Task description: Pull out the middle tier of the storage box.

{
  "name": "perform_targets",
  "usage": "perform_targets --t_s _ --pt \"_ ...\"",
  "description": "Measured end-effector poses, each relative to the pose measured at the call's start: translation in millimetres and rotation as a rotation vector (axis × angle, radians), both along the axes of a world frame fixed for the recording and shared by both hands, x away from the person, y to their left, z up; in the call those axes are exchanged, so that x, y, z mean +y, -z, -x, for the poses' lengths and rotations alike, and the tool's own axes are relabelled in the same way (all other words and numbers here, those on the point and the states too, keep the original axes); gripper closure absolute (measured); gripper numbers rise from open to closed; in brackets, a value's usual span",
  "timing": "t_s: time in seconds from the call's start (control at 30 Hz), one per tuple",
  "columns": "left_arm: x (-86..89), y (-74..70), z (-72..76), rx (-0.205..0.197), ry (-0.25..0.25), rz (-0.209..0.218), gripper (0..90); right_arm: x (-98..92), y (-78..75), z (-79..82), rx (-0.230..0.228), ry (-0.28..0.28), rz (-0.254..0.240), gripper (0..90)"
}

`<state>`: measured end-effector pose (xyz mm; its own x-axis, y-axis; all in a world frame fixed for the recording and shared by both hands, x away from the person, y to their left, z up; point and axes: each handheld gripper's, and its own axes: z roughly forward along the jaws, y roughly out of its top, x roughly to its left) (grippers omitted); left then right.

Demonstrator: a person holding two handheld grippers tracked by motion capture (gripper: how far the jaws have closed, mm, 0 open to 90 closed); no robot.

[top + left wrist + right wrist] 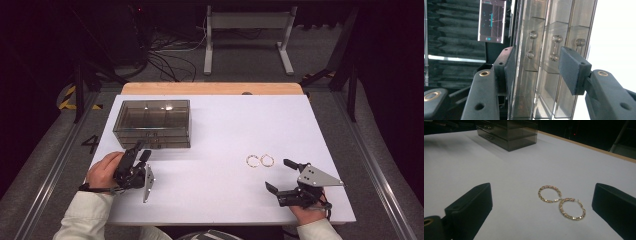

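The left tongs (141,152) stand apart at the front of the drawer box (152,122), its handles (554,48) between the pads, untouched. The right tongs (280,176) gape wide near two earrings (260,160) on the tabletop (215,190).

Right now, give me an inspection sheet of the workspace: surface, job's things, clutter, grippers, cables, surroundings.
Surface: white tabletop with a wooden far edge.
Job's things: smoky clear plastic drawer box at far left, drawer fronts with clear handles facing the person; two gold hoop earrings lying flat, touching, toward the near right.
Clutter: nothing seen.
Grippers: left gripper at the box front, pads either side of the handles, not pressing; right gripper open, near the earrings, apart from them.
Cables: black bundle on the floor beyond the table.
Surroundings: grey metal frame, dark room.
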<state>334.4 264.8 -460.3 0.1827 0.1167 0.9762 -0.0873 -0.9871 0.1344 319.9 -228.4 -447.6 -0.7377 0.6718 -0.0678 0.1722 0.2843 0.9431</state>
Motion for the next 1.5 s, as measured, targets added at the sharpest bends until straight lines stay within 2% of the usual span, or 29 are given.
perform_targets --t_s 0.23,0.27,0.3,0.4,0.53,0.73,0.77,0.8,0.87,0.9,1.2,1.5 --pt "0.8 5.1 -11.4 -0.012 -0.003 -0.027 51.9 -2.8 0.5 1.7 0.004 0.011 -0.005 3.9" --pt "0.8 6.6 -12.0 -0.007 -0.005 -0.017 52.3 -2.7 0.5 2.0 0.002 0.016 -0.005 3.9" --pt "0.3 6.5 -12.3 -0.003 -0.005 -0.03 52.6 -2.5 0.6 2.3 0.003 0.017 -0.003 3.9" --pt "-0.6 9.4 -14.1 -0.003 0.007 -0.026 55.0 -2.3 1.1 3.3 0.005 0.018 0.004 3.9" --pt "-1.7 10.8 -17.5 0.015 0.006 -0.053 58.4 -4.5 1.0 5.8 0.004 0.026 0.001 3.9" --pt "-2.1 15.9 -23.3 0.018 -0.002 -0.057 63.2 -7.1 1.3 8.1 0.005 0.036 0.002 3.9" --pt "-2.2 15.8 -24.5 0.025 -0.002 -0.07 64.3 -7.5 1.4 8.7 0.005 0.038 0.002 3.9" --pt "-2.0 17.1 -25.6 0.025 -0.004 -0.06 65.2 -8.1 1.5 9.1 0.003 0.041 0.002 3.9" --pt "-2.0 18.0 -27.4 0.041 -0.007 -0.068 66.6 -9.4 1.5 10.3 0.003 0.044 0.002 3.9" --pt "-2.0 18.6 -28.2 0.035 -0.007 -0.064 67.1 -10.1 1.4 11.0 0.004 0.048 0.002 3.9" --pt "-1.2 21.3 -33.2 0.063 -0.024 -0.078 71.3 -12.6 1.6 14.4 0.005 0.056 0.0 3.9" --pt "-1.9 23.1 -36.8 0.062 -0.02 -0.089 73.8 -15.0 1.7 16.8 0.004 0.068 0.001 3.9"
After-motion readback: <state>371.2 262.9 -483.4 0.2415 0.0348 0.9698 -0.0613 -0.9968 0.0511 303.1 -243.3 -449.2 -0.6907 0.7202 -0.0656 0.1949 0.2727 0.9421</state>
